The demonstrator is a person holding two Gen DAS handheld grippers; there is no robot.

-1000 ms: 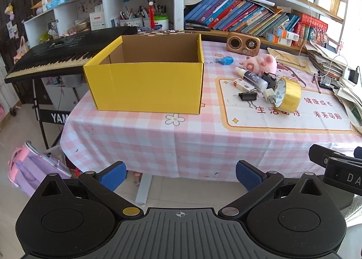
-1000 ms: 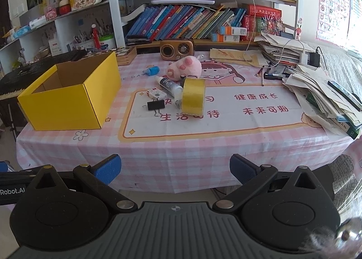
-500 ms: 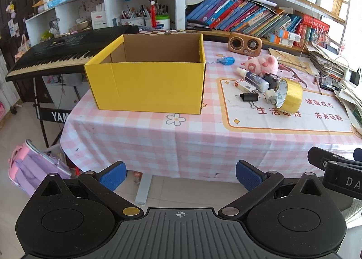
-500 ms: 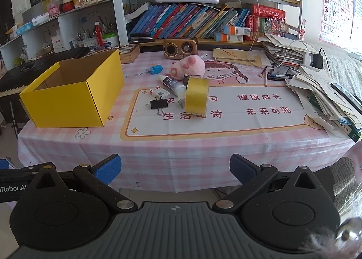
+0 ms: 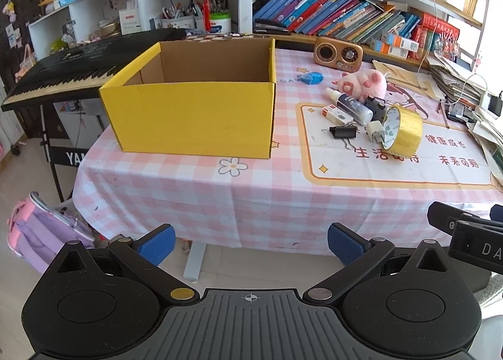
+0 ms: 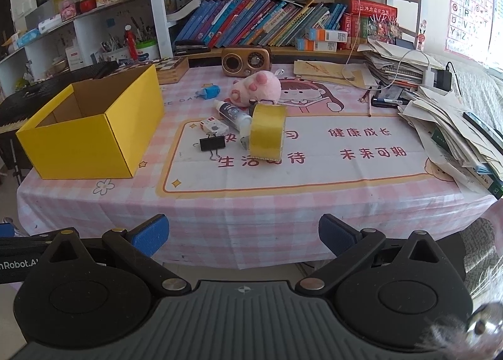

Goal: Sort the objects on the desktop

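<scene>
Holding both tools short of the near table edge, we keep the left gripper (image 5: 250, 239) and right gripper (image 6: 242, 229) released, jaws spread wide and empty. The yellow box (image 5: 191, 115) sits open on the left of the table (image 5: 251, 196). To its right we see a cluster: tape roll (image 6: 267, 133) upright on edge, binder clip (image 6: 212, 143), small bottle (image 6: 234, 116), pink plush toy (image 6: 256, 88).

Bright daylight from the right, sharp focus, fisheye-bent edges.
</scene>
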